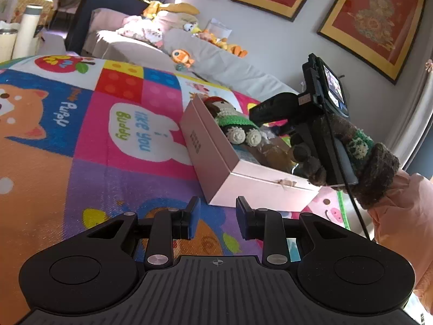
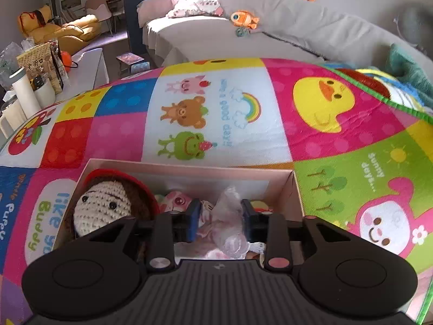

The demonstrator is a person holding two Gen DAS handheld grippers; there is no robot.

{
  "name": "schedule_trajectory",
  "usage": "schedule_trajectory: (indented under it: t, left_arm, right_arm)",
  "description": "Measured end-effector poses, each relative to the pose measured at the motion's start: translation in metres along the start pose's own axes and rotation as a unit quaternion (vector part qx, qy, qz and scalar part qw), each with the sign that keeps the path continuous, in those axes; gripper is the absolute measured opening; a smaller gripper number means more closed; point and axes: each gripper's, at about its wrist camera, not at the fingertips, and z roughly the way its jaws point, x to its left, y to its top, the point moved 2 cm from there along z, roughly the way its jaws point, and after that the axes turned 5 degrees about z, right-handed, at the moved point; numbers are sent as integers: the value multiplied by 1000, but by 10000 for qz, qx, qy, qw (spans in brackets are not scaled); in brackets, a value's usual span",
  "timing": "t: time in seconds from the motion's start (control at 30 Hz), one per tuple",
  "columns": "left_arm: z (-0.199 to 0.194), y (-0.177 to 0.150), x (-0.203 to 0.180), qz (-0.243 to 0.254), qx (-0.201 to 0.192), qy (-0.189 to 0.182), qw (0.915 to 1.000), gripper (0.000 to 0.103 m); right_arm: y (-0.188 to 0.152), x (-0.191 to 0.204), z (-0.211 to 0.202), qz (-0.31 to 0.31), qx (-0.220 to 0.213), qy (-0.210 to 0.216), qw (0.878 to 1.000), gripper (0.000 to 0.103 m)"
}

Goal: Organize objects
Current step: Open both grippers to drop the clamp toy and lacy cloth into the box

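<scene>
An open pink box (image 1: 216,162) lies on the colourful play mat (image 1: 94,140). Inside it a crochet doll (image 1: 230,119) with a red hat rests along the left wall; the right wrist view shows the doll's face (image 2: 102,211). My right gripper (image 2: 220,211) hangs over the box (image 2: 189,165), open, with a pink frilly cloth toy (image 2: 230,224) lying loosely between its fingers. In the left wrist view a gloved hand (image 1: 351,149) holds that gripper (image 1: 259,115) above the box. My left gripper (image 1: 217,211) is shut on nothing, just short of the box's near corner.
A grey sofa (image 2: 284,27) with several plush toys, among them an orange fish (image 2: 243,19), runs behind the mat. White bottles and cups (image 2: 24,94) crowd a table at the left. A green towel (image 2: 406,65) lies at the mat's right edge. Framed pictures (image 1: 373,19) hang on the wall.
</scene>
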Motion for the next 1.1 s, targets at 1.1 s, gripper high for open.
schedule_trajectory:
  t: [1.1]
  left_arm:
    - [79,76,-51,427,1255,1692,9766,33]
  right_arm:
    - [-118,-110,-122,414,-628,950,9926,61]
